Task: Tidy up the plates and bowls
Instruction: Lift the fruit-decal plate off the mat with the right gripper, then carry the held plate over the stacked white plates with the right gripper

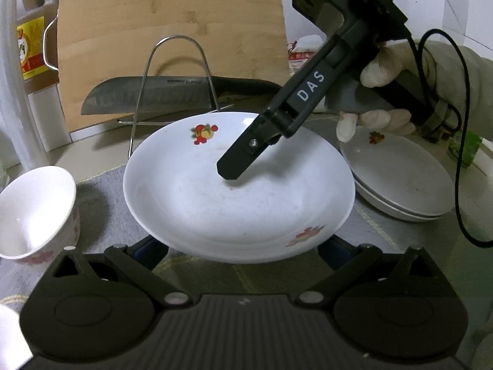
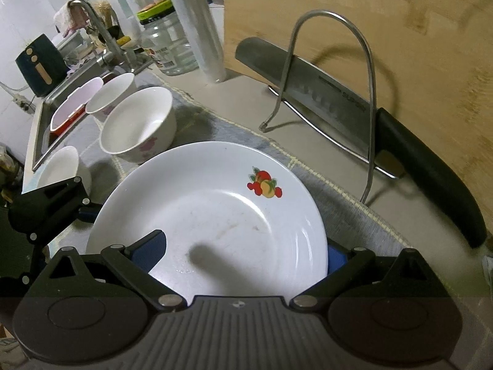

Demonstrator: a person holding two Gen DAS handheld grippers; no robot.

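- The white plate [image 1: 238, 191] w/ fruit print is raised above the grey mat [image 1: 104, 197]; its near rim sits between the fingers of the left gripper [image 1: 243, 246], approx. in the middle of them.
- Left gripper: fingers are wide apart, the plate rim covers the tips, so I cannot tell if the pads touch it or only stand beside it.
- Right gripper [image 2: 243, 256]: it pinches the opposite rim of the same plate, one finger [image 2: 151, 246] lies over the inside of the plate, the other one is under/behind the rim on the right side.
- In left view the right gripper comes down from upper right, held by a gloved hand [image 1: 388, 92]; its black tip rests on the plate's inner surface.
- A stack of plates [image 1: 400, 178] lies on the counter to the right of the held plate, near but apart.
- Bowls [image 2: 138, 126] stand on the mat at the left side, beside the sink [image 2: 43, 114].
- Behind: wire rack [image 2: 332, 92], knife [image 2: 339, 101] and wooden board [image 2: 400, 61].
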